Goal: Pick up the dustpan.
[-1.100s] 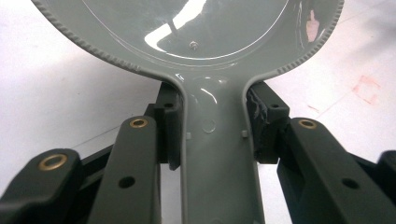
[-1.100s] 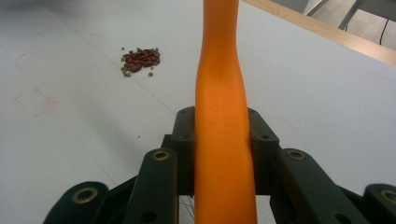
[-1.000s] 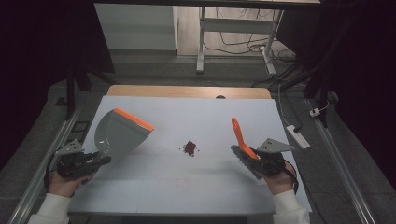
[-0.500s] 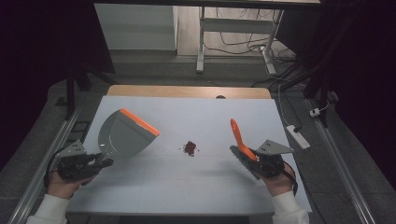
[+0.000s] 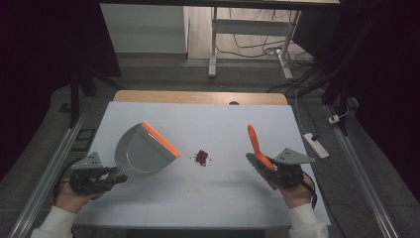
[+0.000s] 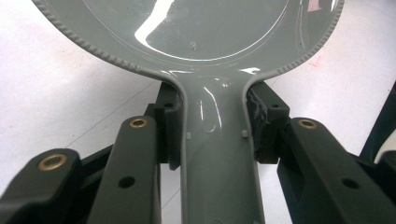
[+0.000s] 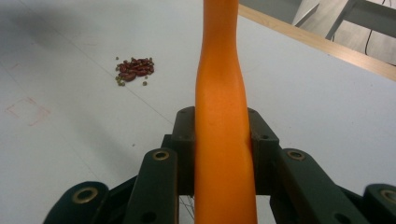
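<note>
we hold the grey dustpan (image 5: 143, 151) by its handle in our left gripper (image 5: 106, 177), and our right gripper (image 5: 271, 171) is clamped on the orange brush (image 5: 256, 143). the beans (image 5: 201, 156) lie on the table (image 5: 218, 203) between both, nearer the dustpan's orange lip, which faces them.

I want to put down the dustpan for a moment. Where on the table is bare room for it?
The table is bare behind the dustpan, up to its far wooden edge, and along the near edge between both hands. Only the middle is taken: the small pile of beans lies between dustpan and orange brush.
</note>
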`<state>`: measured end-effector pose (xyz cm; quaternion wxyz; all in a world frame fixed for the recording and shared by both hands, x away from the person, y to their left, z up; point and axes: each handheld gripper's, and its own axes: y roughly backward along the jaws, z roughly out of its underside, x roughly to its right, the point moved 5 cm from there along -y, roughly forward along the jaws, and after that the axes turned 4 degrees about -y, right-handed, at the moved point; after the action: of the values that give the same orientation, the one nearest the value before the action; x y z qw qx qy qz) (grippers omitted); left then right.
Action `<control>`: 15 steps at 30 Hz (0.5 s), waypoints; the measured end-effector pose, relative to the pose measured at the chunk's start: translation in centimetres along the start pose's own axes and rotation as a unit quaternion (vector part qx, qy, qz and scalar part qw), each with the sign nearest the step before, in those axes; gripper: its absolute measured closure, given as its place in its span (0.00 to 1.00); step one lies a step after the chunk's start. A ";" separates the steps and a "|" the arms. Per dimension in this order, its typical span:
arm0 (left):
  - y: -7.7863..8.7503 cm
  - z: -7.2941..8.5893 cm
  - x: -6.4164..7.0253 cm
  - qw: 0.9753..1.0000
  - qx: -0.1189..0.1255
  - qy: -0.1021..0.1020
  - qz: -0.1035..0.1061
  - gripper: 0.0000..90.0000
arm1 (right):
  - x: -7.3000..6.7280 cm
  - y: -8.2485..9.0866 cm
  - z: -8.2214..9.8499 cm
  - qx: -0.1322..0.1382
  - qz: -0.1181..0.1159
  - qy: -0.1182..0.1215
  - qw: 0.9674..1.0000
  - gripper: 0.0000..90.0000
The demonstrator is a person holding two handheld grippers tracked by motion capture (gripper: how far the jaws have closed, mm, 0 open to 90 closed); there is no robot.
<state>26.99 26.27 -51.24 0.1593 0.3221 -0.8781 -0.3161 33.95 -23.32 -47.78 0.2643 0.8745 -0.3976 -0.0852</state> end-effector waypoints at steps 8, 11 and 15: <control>-1.2 0.0 1.1 0.999 -0.038 -0.024 0.028 0.69 | -0.2 -0.2 -0.1 0.001 -0.002 0.004 1.000 0.78; -1.8 0.0 1.4 0.998 -0.053 -0.029 0.036 0.69 | -0.3 -0.3 -0.2 0.001 -0.004 0.003 1.000 0.78; -2.5 0.0 1.8 0.996 -0.067 -0.037 0.046 0.69 | -0.4 -0.4 -0.1 -0.003 -0.006 0.004 1.000 0.78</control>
<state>26.80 23.57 -52.78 0.1623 0.2577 -0.8741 -0.3785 34.00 -22.77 -47.95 0.2685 0.8762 -0.3913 -0.0844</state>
